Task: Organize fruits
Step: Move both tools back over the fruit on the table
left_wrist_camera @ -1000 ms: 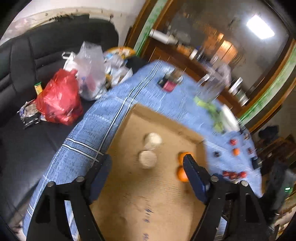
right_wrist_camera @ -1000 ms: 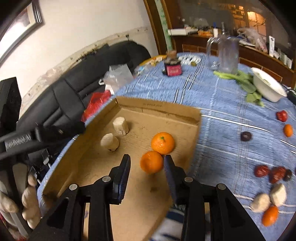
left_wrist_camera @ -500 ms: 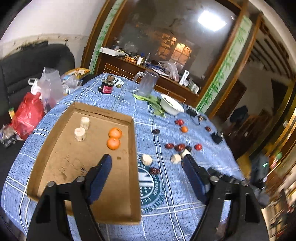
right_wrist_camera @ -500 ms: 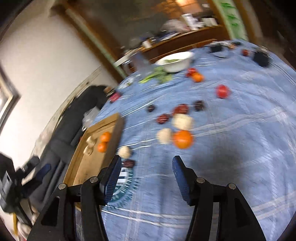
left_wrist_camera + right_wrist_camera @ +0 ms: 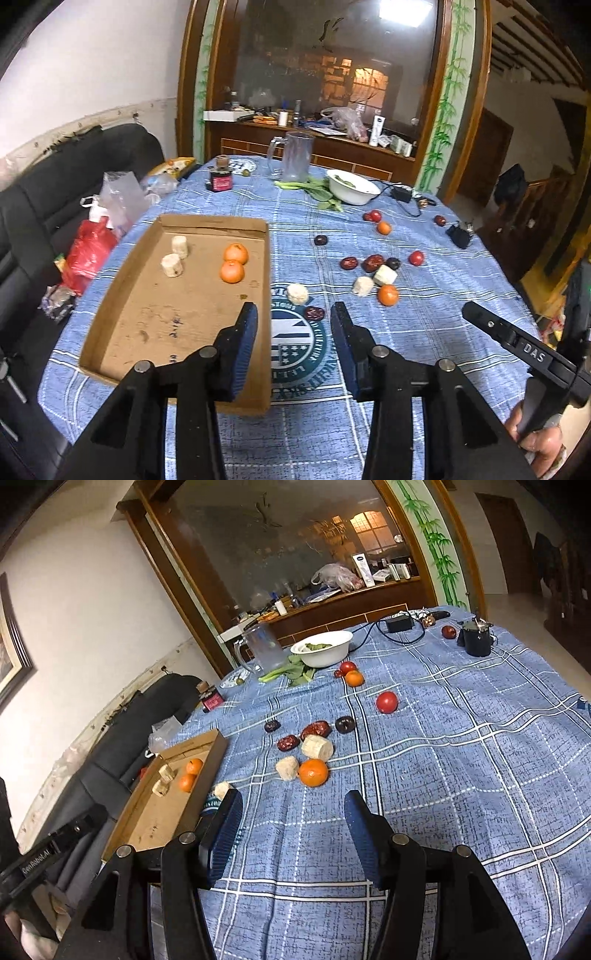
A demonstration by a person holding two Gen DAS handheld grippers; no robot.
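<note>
With both tongs empty, left tongs (image 5: 293, 345) closing and right tongs (image 5: 293, 834) parted, we risk nudging the orange (image 5: 313, 772) off course.

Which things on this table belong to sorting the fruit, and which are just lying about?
Belong: cardboard tray, two oranges in the tray, loose orange, red dates, pale cut pieces.

Lying about: glass jug, white bowl, greens, small jar, black charger.

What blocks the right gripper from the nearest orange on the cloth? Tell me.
Nothing visible. The right gripper is open and empty, with only bare tablecloth between it and the orange. A pale chunk touches the orange's left side.
</note>
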